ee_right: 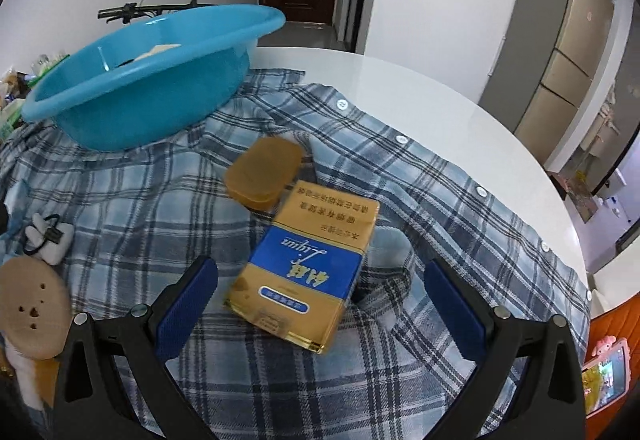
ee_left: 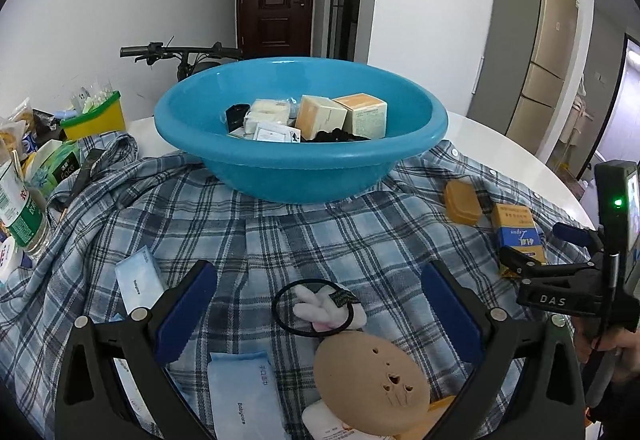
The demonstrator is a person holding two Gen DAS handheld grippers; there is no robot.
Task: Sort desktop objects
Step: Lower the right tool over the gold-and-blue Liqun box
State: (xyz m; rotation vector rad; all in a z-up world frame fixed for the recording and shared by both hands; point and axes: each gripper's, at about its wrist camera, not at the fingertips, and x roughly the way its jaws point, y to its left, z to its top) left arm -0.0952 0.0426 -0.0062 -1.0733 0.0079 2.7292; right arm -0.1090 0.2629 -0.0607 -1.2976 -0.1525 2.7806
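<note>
A blue basin (ee_left: 300, 164) with several boxes inside stands on a plaid shirt (ee_left: 280, 240). My left gripper (ee_left: 318, 304) is open above a black hair tie with a plush bunny (ee_left: 320, 310) and a tan round disc (ee_left: 370, 384). My right gripper (ee_right: 320, 296) is open over a yellow and blue box (ee_right: 308, 268); a brown oval case (ee_right: 262, 170) lies just beyond it. In the left wrist view the box (ee_left: 516, 232) and the case (ee_left: 462, 202) lie at the right, beside the right gripper's body (ee_left: 568, 292).
Blue tissue packs (ee_left: 240, 392) (ee_left: 138, 282) lie near the left gripper. Bottles, snack bags and a yellow-green bin (ee_left: 96, 116) crowd the table's left side. The white table's rim (ee_right: 480, 108) curves at the right. A phone (ee_right: 604, 376) is at the lower right.
</note>
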